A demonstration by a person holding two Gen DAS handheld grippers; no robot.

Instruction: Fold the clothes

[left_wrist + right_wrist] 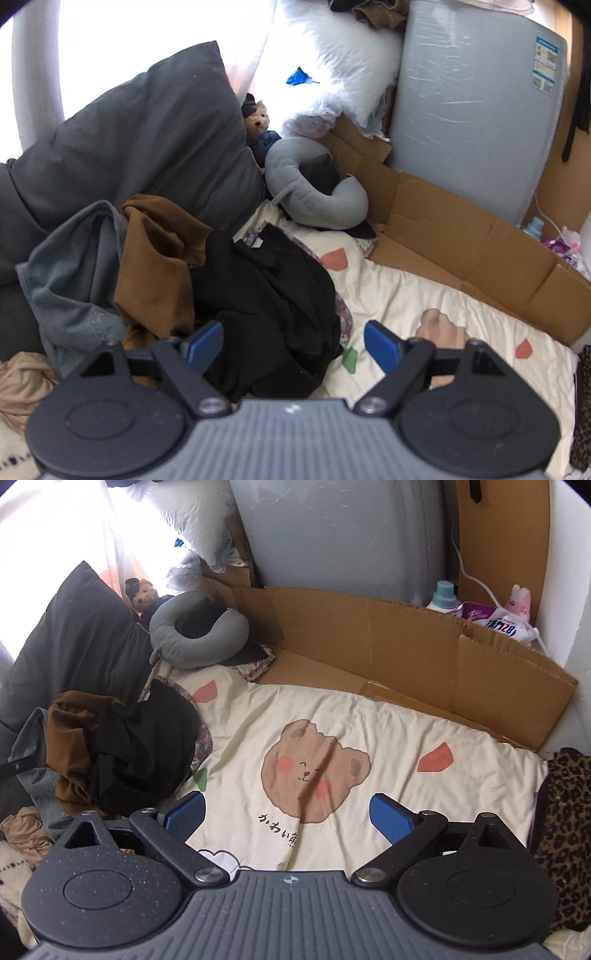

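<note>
A crumpled heap of clothes [207,280] lies on the bed's bear-print sheet [369,716]. We hold our left gripper [293,341] and right gripper [288,812] with fingers spread, empty. Tangled garments risk lifting together.

Blown-out daylight from the window [147,33] at upper left; soft shadows; fisheye bending at edges
</note>
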